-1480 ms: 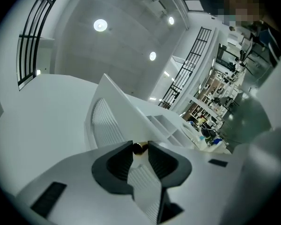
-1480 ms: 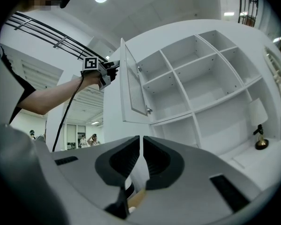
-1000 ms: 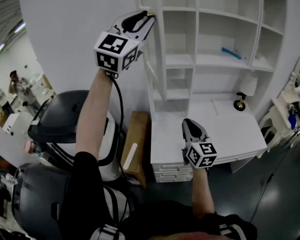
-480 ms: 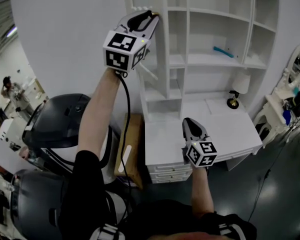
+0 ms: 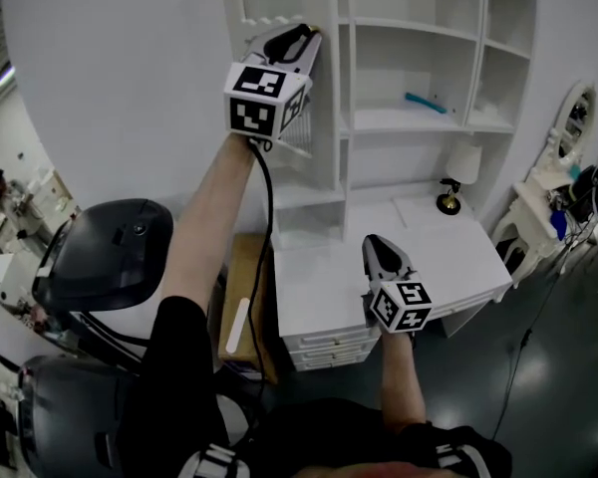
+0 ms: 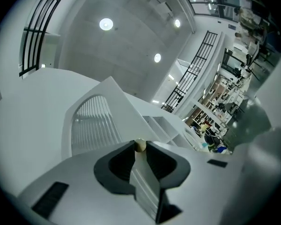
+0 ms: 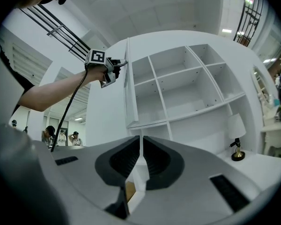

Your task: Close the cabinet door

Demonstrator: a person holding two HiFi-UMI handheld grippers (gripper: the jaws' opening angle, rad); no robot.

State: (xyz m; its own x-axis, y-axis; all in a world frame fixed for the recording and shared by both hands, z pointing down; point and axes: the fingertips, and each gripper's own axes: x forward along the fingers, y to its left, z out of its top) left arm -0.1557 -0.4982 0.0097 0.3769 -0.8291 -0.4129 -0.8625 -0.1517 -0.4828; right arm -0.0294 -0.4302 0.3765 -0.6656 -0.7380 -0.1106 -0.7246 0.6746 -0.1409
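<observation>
The white cabinet door (image 5: 317, 108) stands edge-on at the left side of the open shelf unit (image 5: 409, 68). My left gripper (image 5: 301, 40) is raised at the door's upper edge. In the left gripper view its jaws are closing, and the gripper (image 6: 139, 146) pinches the door's small golden knob (image 6: 140, 145) at the tips. The door's arched louvred panel (image 6: 94, 125) lies just beyond. The right gripper view shows the door (image 7: 130, 88) partly swung out. My right gripper (image 5: 379, 251) hovers low over the desk, shut and empty.
A white desk (image 5: 448, 257) with drawers (image 5: 329, 347) stands under the shelves, bearing a small lamp (image 5: 460, 172). A blue object (image 5: 424, 103) lies on a shelf. A brown box (image 5: 241, 302) and a black chair (image 5: 105, 257) sit to the left. People stand far off (image 7: 61, 136).
My left gripper has moved right with the door, which has swung closer to the shelf unit. The right gripper has shifted only slightly.
</observation>
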